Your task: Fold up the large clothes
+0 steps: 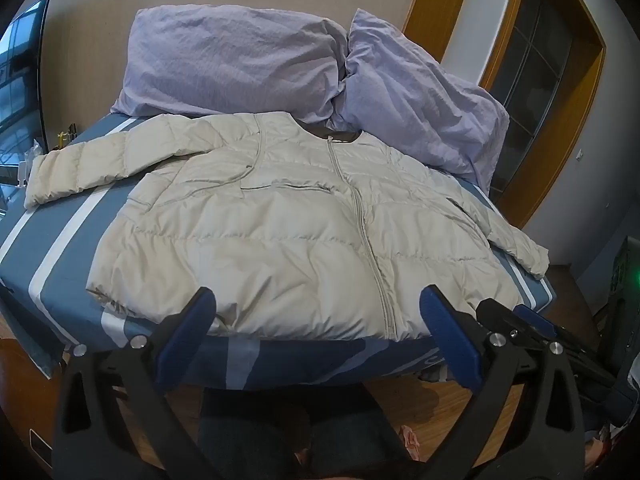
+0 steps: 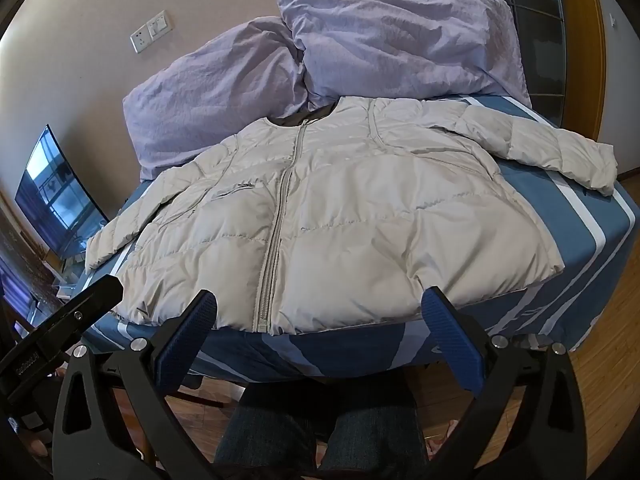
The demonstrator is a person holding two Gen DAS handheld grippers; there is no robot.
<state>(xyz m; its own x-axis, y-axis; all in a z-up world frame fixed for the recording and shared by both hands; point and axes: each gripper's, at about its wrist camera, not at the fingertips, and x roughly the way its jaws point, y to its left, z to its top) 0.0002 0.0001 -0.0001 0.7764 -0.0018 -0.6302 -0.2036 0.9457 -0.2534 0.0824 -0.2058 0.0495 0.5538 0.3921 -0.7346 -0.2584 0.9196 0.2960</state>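
A cream puffer jacket [image 1: 288, 216] [image 2: 328, 216] lies flat on the bed, front up, zipped shut, both sleeves spread outwards. Its hem reaches the near edge of the mattress. My left gripper [image 1: 316, 304] hangs open just in front of the hem, left of the zip, with nothing between its blue pads. My right gripper [image 2: 318, 308] is open too, in front of the hem and right of the zip, holding nothing. In the left wrist view the right gripper [image 1: 516, 320] shows at the lower right.
The bed [image 1: 60, 248] [image 2: 580, 216] has a blue sheet with white stripes. Two lilac pillows [image 1: 240, 60] [image 2: 400, 40] lean on the wall behind the collar. A monitor [image 2: 56, 192] stands left of the bed. A person's legs [image 2: 320, 432] and the wooden floor [image 2: 608, 360] are below.
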